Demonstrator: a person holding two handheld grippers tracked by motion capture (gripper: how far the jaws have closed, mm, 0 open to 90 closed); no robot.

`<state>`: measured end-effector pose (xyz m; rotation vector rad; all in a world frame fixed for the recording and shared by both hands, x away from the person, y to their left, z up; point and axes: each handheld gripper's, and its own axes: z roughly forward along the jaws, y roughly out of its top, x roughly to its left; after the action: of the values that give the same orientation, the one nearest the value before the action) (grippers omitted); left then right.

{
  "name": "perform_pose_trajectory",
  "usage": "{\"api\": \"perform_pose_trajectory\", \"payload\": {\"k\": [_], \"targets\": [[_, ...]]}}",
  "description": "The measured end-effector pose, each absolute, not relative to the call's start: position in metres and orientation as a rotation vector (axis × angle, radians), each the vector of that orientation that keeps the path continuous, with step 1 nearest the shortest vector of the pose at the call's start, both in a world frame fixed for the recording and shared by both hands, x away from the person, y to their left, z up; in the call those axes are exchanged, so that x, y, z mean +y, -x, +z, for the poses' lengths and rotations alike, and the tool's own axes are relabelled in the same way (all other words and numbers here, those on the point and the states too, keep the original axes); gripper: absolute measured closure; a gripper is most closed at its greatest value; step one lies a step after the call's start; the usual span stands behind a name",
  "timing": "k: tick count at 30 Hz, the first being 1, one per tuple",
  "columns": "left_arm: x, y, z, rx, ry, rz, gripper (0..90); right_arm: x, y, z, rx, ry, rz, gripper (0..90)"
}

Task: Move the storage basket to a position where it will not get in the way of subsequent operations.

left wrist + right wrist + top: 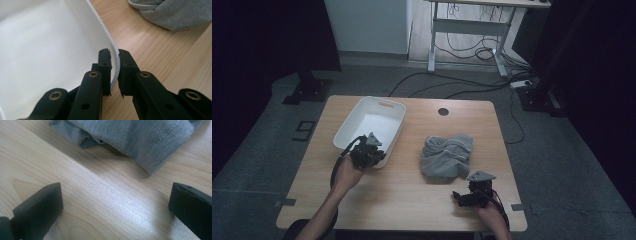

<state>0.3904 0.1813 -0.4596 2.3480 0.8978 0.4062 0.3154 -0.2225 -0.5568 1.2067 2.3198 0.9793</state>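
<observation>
Now we hold two grippers over a wooden table (402, 190). Nearest to us, our right gripper (464, 196) sits low by the near edge with its jaws spread wide and nothing between them. Just beyond it, up and a little to the left in the high view, lies the grey shirt (446, 155), all bunched up in a soft lump. In the right gripper view its folded hem (160, 157) is right ahead of the jaws, near but not touching.

Our left gripper (114, 72) is clamped on the rim of the white bin (371, 122), one jaw inside the wall and one outside. The bin's long side runs away from us and a bit to the right (like a boat pointing at the far edge). The shirt lies to the right of the bin, with bare wood between them.

We think the right gripper is closer to the shirt, and nothing blocks its way. Behind the table are cables (472, 50) on the floor.
</observation>
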Motion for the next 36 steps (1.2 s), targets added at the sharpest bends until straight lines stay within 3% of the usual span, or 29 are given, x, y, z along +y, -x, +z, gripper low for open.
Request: {"api": "perform_pose_trajectory", "payload": {"k": [36], "targets": [[0.258, -0.404, -0.456, 1.109, -2.284, 0.483, 72.9, -0.222, -0.315, -0.557, 2.319, -1.207, 0.979, 0.0]]}}
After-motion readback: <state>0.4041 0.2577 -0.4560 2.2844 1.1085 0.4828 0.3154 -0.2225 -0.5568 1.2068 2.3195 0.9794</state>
